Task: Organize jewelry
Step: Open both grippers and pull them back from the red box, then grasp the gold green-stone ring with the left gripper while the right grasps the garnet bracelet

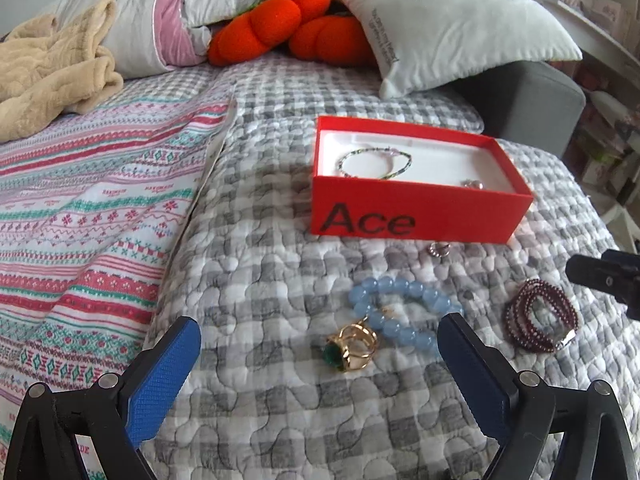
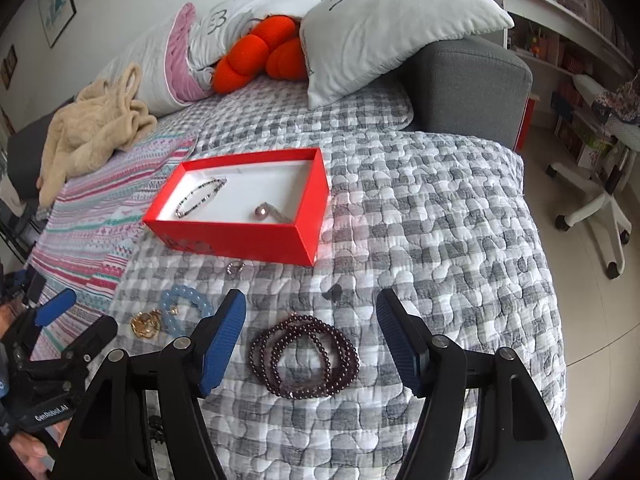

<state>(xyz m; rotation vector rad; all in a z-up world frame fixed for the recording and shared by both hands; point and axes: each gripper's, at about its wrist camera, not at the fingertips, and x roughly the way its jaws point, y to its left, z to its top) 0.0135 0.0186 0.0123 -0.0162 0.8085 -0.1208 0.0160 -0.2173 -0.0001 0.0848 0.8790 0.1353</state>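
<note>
A red open box (image 1: 416, 216) (image 2: 256, 236) sits on the quilt and holds a thin beaded bracelet (image 1: 374, 163) (image 2: 200, 197) and a pearl piece (image 2: 267, 212). In front of it lie a small silver ring (image 1: 439, 249) (image 2: 235, 267), a pale blue bead bracelet (image 1: 404, 314) (image 2: 185, 305), a gold ring with a green stone (image 1: 352, 347) (image 2: 146, 323) and a coiled dark red bead bracelet (image 1: 541, 322) (image 2: 304, 356). My left gripper (image 1: 320, 340) is open, just above the gold ring. My right gripper (image 2: 311, 312) is open over the dark red bracelet.
The grey checked quilt (image 2: 440, 240) covers the bed, with a striped blanket (image 1: 80, 220) at the left. Pillows (image 2: 384, 20), an orange plush (image 1: 280, 24) and a beige blanket (image 1: 48, 64) lie at the back. A grey armrest (image 2: 472, 80) and an office chair (image 2: 600, 200) stand at the right.
</note>
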